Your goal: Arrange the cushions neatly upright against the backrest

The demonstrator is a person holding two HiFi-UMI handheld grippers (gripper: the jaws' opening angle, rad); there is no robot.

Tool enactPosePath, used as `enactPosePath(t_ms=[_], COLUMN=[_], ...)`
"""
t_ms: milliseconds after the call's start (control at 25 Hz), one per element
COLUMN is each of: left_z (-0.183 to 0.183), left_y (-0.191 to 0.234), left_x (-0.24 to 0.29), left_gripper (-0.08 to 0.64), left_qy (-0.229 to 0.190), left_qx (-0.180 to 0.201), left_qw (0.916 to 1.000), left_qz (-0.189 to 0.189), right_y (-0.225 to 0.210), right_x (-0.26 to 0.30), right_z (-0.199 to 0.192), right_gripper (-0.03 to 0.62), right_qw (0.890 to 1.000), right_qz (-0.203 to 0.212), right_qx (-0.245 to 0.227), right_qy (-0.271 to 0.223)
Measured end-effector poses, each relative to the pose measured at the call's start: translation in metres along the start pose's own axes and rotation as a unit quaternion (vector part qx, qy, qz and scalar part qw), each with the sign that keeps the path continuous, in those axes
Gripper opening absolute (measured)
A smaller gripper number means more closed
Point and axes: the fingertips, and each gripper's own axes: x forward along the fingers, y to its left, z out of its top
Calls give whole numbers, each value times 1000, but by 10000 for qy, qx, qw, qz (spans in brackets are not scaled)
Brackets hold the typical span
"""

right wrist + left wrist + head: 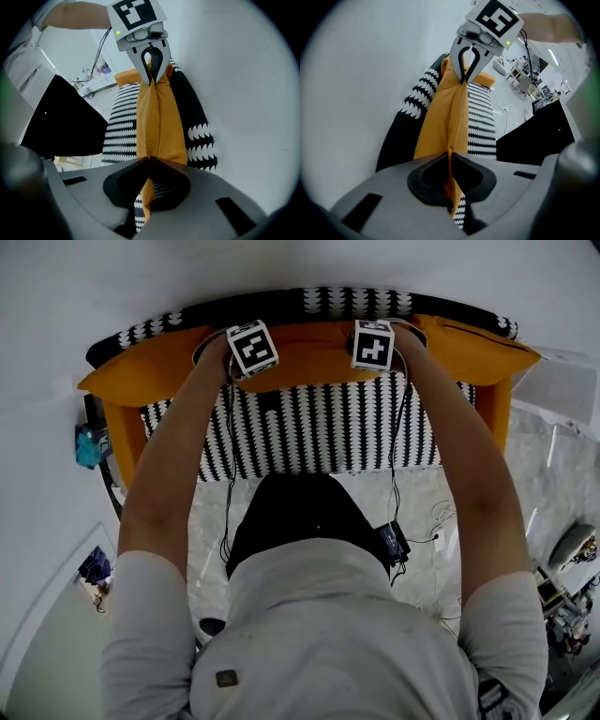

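Observation:
One long orange cushion stretches across the sofa in front of the black-and-white patterned backrest, above the striped seat. My left gripper and right gripper both pinch its upper edge, side by side near the middle. In the left gripper view the left gripper is shut on a fold of the orange cushion, and the right gripper grips the same edge farther along. The right gripper view shows the right gripper shut on the orange cushion, with the left gripper beyond.
A white wall stands right behind the sofa. Orange side panels flank the seat. A blue object sits left of the sofa. Cables trail over the pale floor, and clutter lies at the right.

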Motion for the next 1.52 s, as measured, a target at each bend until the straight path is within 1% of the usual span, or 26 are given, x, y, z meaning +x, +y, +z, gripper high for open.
enactPosePath(t_ms=[120, 280, 400, 520, 560, 640, 800, 920, 1120, 1160, 1200, 1240, 1280, 1400, 1480, 1520], left_z=[2, 6, 9, 10, 9, 8, 15, 7, 7, 8, 8, 9, 10, 10, 9, 12], left_y=[3, 15, 26, 30, 30, 32, 42, 43, 47, 48, 48, 47, 46, 43, 42, 43], left_x=[4, 7, 8, 10, 12, 16, 18, 23, 25, 25, 24, 24, 24, 21, 17, 13], left_gripper=[23, 23, 23, 23, 23, 23, 28, 46, 78, 83, 87, 97, 109, 163, 173, 178], left_qy=[63, 92, 88, 75, 66, 21, -218, -96, -214, -243, -277, -319, -368, -401, -409, -485], left_qx=[56, 93, 92, 75, 61, 18, 59, -176, -279, -311, -339, -362, -380, -423, -423, -404], left_qw=[10000, 9999, 9999, 9999, 9999, 9999, 9994, 9996, 9988, 9986, 9984, 9981, 9978, 9972, 9965, 9957], left_qz=[-40, 25, 74, 93, 90, 96, 275, 212, 327, 350, 367, 379, 393, 468, 594, 685], right_y=[-5, -16, -26, -34, -33, -32, -41, -45, -49, -52, -55, -55, -53, -46, -45, -44], right_x=[3, 0, -5, -6, -3, 4, 14, 21, 27, 26, 23, 22, 21, 20, 17, 15], right_z=[-4, -8, -8, -10, -10, -8, -9, -11, -12, -13, -15, -16, -15, -15, -16, -17], right_gripper=[28, 28, 28, 28, 28, 28, 28, 29, 32, 35, 60, 99, 112, 137, 144, 146], right_qw=[10000, 9998, 9998, 9996, 9995, 9991, 9981, 9972, 9951, 9942, 9933, 9925, 9920, 9908, 9899, 9895], right_qz=[-2, -31, -51, -178, -144, -74, -214, -283, -454, -543, -633, -666, -633, -516, -563, -594], right_qx=[35, 154, 174, 233, 276, 371, 536, 661, 839, 883, 929, 979, 1032, 1159, 1198, 1210], right_qy=[10, -80, -70, -31, -81, -190, -219, -200, -274, -279, -280, -302, -347, -472, -503, -518])
